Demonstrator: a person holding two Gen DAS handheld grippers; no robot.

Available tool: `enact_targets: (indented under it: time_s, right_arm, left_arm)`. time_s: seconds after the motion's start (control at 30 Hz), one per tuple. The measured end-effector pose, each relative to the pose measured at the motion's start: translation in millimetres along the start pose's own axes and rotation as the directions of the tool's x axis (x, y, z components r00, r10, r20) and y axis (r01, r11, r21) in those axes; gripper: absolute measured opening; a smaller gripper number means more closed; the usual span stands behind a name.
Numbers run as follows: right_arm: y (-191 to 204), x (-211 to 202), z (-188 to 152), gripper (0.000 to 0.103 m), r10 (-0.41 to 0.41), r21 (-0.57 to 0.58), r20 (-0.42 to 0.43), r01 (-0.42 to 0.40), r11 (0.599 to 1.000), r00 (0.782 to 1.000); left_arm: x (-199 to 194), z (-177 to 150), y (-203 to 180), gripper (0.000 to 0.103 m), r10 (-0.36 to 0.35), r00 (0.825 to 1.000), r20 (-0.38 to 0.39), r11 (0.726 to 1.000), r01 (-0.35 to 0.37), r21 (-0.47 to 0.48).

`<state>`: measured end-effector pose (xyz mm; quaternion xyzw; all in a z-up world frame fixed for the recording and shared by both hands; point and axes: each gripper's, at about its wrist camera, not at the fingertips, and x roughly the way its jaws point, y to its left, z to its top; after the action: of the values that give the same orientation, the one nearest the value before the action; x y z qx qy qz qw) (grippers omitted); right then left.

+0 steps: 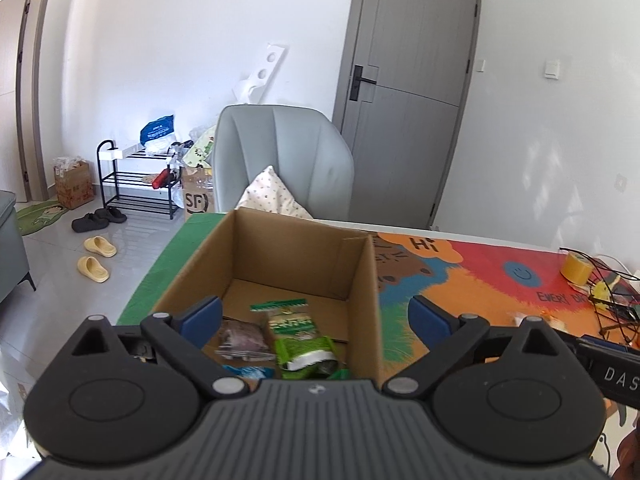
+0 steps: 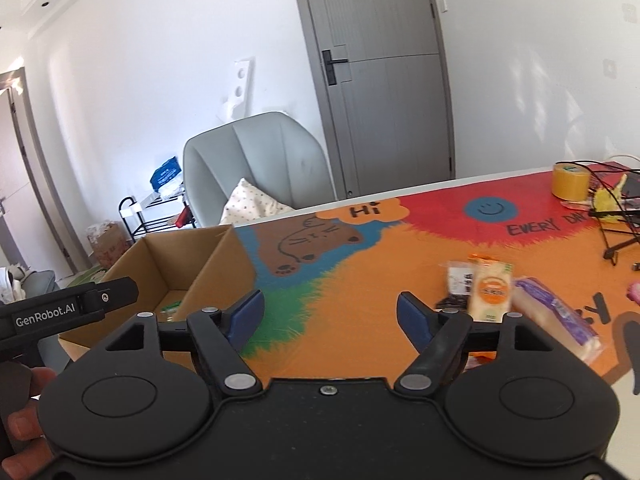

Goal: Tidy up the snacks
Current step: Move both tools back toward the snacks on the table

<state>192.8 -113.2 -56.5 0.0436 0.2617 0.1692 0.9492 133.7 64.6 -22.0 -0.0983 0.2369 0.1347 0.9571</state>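
An open cardboard box (image 1: 364, 280) stands on the colourful table mat; it also shows in the right wrist view (image 2: 224, 264). Inside lie a green snack packet (image 1: 296, 328), a dark packet (image 1: 242, 340) and a blue-wrapped one (image 1: 246, 372). My left gripper (image 1: 316, 320) is open and empty above the box's near edge. My right gripper (image 2: 330, 314) is open and empty over the mat, right of the box. On the mat to its right lie an orange-labelled packet (image 2: 491, 290), a dark packet (image 2: 456, 286) and a purple-and-clear packet (image 2: 556, 320).
A yellow tape roll (image 2: 570, 181), cables and a small stand (image 2: 616, 224) sit at the table's far right. A grey armchair (image 1: 280, 156) with a pillow stands behind the table. A shoe rack (image 1: 138, 180) and slippers are on the floor to the left.
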Motion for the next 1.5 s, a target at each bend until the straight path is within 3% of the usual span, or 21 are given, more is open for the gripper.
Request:
enact_targets:
  time_s: [0.57,1.13,1.5]
  right_arm:
    - [-67.3,-26.1,-4.9,0.077,-0.117,0.064,0.018,0.115,0.991,0.993]
    - [-147.4,-19.3,-14.4,0.077,-0.225,0.178,-0.018,0.224,0.958,0.974]
    - [-181.7,0.0,-14.7,0.062,-0.226,0.223,-0.061,0.234,0.946,0.972]
  left_arm:
    - [7.8,-13.1,-66.7,0.099,-0.098,0.994,-0.041,0.993,0.101,0.066]
    - [39.7,-31.8,-147.0,0.099,-0.191,0.973,-0.130,0.964,0.211,0.162]
    - [64.6,-37.5,-181.0,0.099,-0.204,0.965,-0.167,0.953,0.235,0.192]
